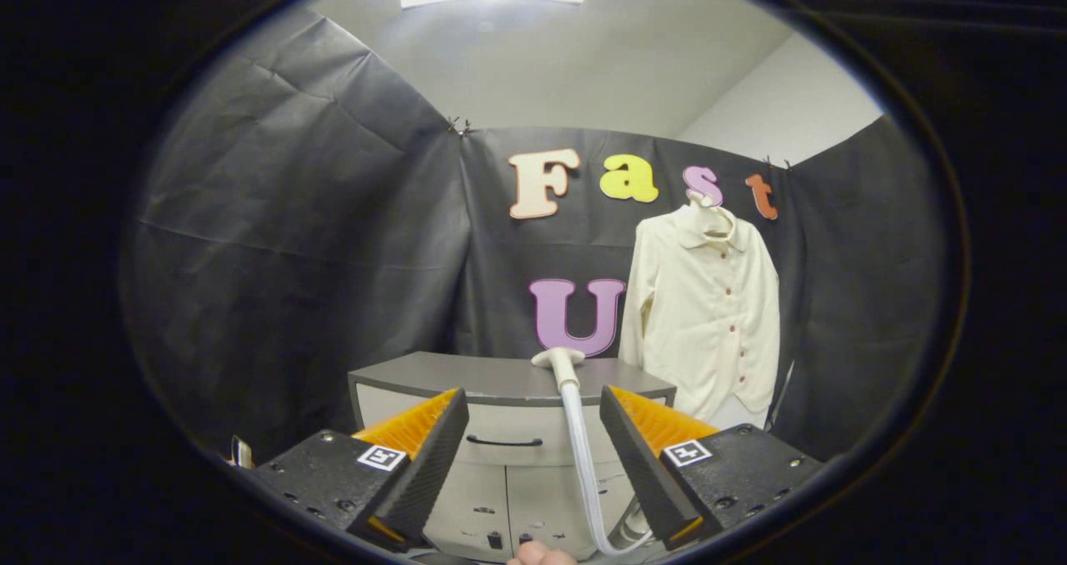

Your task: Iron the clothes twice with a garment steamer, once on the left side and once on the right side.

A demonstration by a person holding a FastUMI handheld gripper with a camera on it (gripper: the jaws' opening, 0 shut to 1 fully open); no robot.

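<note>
Gripper point(533, 419) at lower centre of frame, fingers spread wide, nothing clamped between them. Steamer head point(559, 358) just ahead and between the fingers, perched at the front edge of the grey bench point(433, 373), nozzle flaring wide at the top. Pale hose point(581, 457) trailing down from it through the gap between the fingers, closer to the right one, curling away at the bottom of frame. Whether the hose touches that finger: cannot tell.

Cream shirt point(707, 315) at right of centre, hanging on a hanger against the booth wall, buttoned down the front, sleeves loose at either side, well beyond the fingers and to the right of the bench.

Handling, as a guess: steamer head likely light, rigid plastic, smooth and a bit slippery; best taken at the narrow neck just under the flared nozzle, where both fingers can close squarely. Hose soft and springy, liable to drag or tug the head sideways, so a firm grip needed. Shirt thin and limp, apt to swing away under pressure; light strokes advisable on each side of the button line.

Containers: bench front showing a drawer with a dark handle point(503, 442) and cupboard doors below, all closed; contents hidden. Fingertip point(540, 555) of a person at the very bottom of frame.
</note>
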